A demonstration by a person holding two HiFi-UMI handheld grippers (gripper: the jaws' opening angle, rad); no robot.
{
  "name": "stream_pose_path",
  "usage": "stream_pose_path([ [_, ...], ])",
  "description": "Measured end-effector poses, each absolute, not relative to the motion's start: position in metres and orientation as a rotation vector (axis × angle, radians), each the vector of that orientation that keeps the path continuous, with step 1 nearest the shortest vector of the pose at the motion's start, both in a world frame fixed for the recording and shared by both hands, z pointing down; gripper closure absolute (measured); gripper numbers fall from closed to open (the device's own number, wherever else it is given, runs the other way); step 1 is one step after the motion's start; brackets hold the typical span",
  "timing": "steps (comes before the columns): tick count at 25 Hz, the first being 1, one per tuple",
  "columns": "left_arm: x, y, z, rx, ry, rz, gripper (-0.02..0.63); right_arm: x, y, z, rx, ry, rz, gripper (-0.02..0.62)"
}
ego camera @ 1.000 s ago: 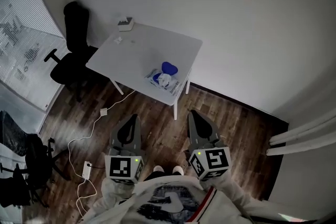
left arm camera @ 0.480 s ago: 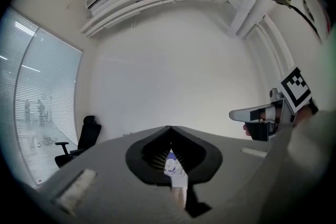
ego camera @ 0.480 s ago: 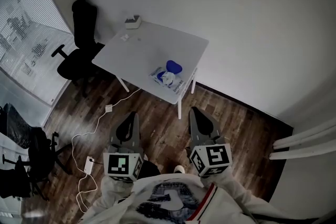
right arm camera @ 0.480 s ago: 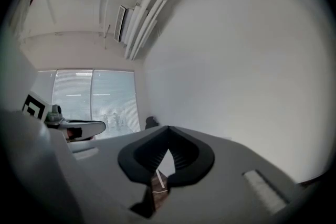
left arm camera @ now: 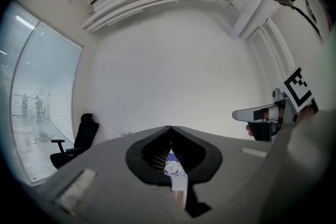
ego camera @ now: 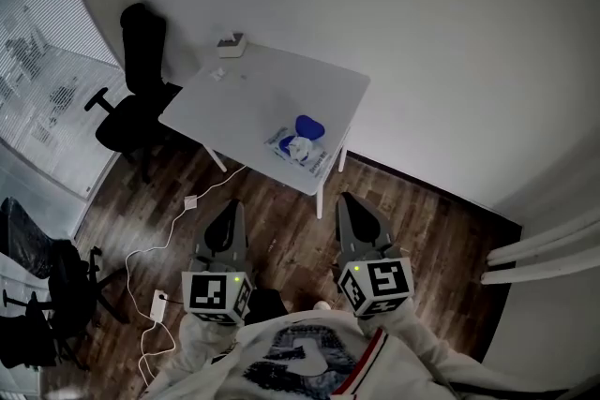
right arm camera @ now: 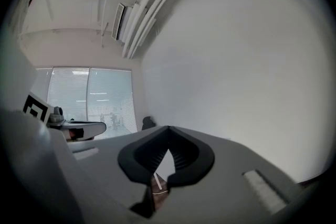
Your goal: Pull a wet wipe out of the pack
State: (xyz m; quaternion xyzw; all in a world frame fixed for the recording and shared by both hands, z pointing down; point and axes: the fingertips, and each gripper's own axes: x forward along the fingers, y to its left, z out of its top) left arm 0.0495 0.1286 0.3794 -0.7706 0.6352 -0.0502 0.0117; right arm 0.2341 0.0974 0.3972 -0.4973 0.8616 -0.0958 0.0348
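Change since a second ago: almost none. The table drifts a little in the head view and comes back; the left gripper sits slightly further left. No closing of the gap to the table. Approach barely begun, so the task is at its start.

Left gripper: jaws clenched tip to tip, nothing between them. Its own view looks past the closed tips to the pack. Right gripper: jaws also clenched and empty. Both are held level near the body, over the wood floor.

Wet wipe pack: at the near right edge of the table, well apart from both grippers. Blue lid is flipped open, and a white wipe seems to stand up from the slot.

Same as before: office chair far left and the pack's position.
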Motion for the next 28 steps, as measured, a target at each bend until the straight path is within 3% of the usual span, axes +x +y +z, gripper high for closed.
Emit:
stream_pose_path([
  [12, 0.002, 0.064, 0.388, -2.529, 1.873, -0.165, 0.601, 0.19, 0.051, 0.404, -1.685, 2.606, -0.306, 0.589],
  [28, -0.148, 0.016, 0.387, -2.545, 1.881, -0.123, 0.601, 0.018, 0.004, 0.406, -1.649, 2.688, -0.315, 0.589],
])
